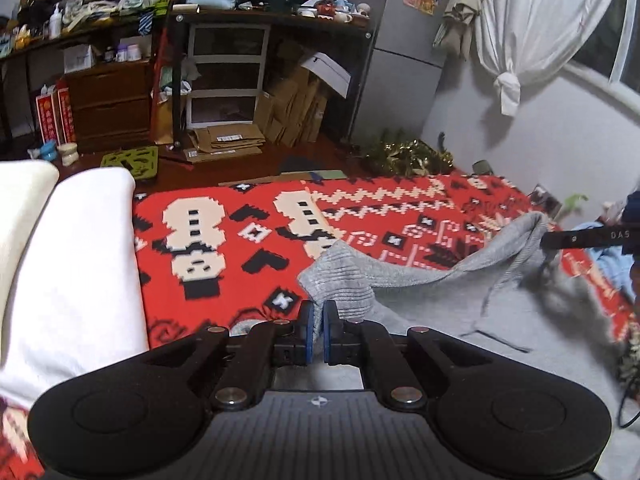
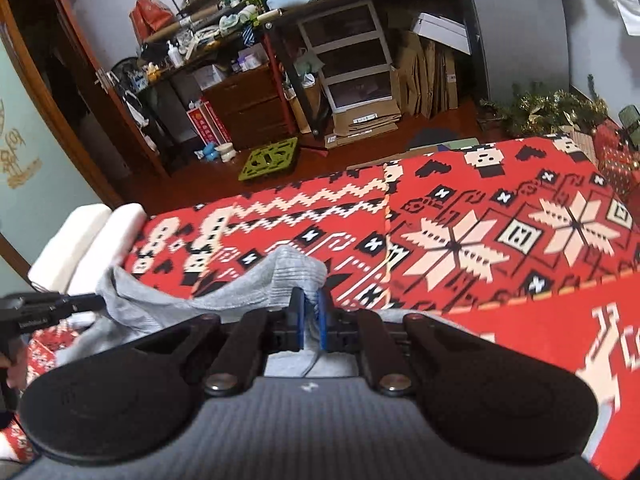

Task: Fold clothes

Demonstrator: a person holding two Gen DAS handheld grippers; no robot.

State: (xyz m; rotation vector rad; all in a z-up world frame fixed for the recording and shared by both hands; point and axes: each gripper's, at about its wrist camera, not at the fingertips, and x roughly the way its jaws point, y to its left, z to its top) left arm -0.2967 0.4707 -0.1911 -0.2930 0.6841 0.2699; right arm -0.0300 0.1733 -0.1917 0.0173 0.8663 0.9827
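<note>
Two hand-held grippers clamp the same grey knit garment (image 1: 420,280), lifting its ribbed edge off a bed spread with a red patterned blanket (image 1: 224,240). Left hand-held gripper (image 1: 319,330) has its blue pads closed narrowly on one bunched corner of that edge, the fabric rising straight ahead of its fingers. Right hand-held gripper (image 2: 309,322) is likewise pinched shut on the other corner, a thin drawstring hanging down between its pads. From the left wrist view, the partner tool appears at the far right, so the held edge runs crosswise between the two, sagging in the middle, while the body of the garment lies on the blanket below and toward the person. Each hand is equally close to its own corner. White pillows (image 1: 76,264) sit at the blanket's left edge. Judging by this hold, the coming fold would carry the raised edge forward or back across the garment's body.
</note>
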